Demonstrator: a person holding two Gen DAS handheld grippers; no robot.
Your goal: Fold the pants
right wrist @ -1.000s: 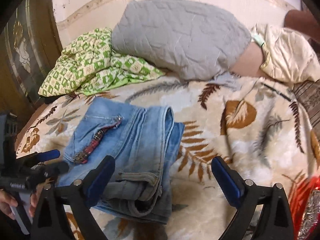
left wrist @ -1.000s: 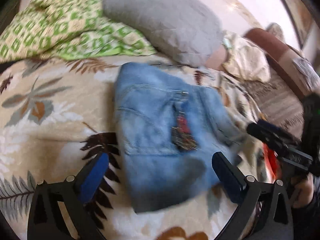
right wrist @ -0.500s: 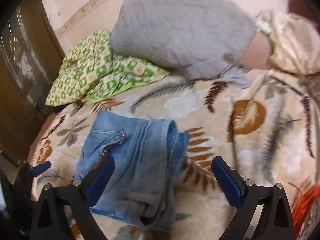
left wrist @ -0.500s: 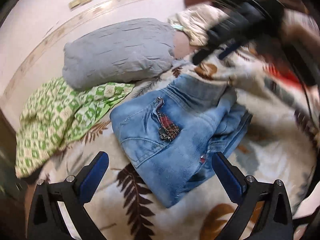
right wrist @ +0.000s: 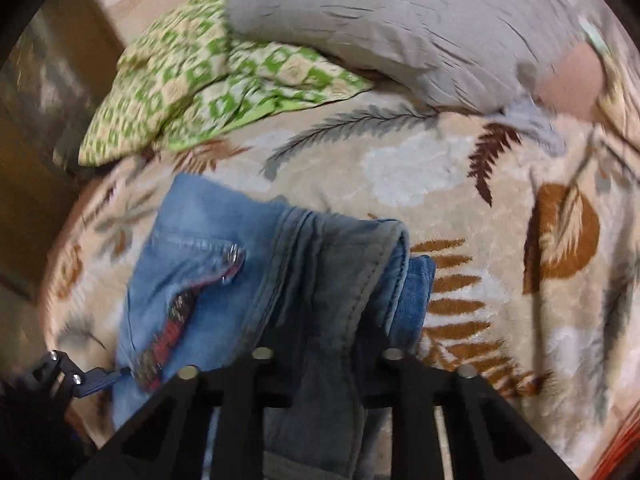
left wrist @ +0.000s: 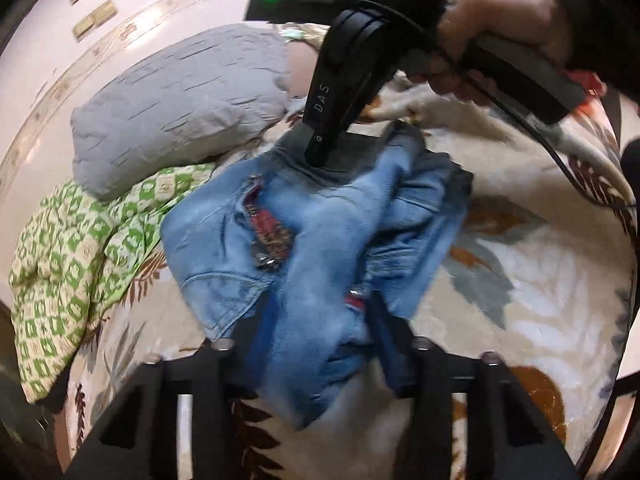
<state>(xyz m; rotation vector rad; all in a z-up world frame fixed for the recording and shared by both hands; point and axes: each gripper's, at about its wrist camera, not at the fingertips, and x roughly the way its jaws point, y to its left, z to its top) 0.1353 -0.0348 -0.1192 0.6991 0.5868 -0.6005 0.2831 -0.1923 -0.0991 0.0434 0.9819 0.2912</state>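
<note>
Both grippers gripped the jeans [left wrist: 320, 240] below the grey pillow [left wrist: 180, 112]: left gripper [left wrist: 316, 344] closing on denim, right gripper [right wrist: 324, 360] clamped; lifting evenly seemed wise.

left gripper [left wrist: 316, 336] closing on jeans [left wrist: 320, 248] | right gripper [left wrist: 320, 156] gripping far edge
</note>
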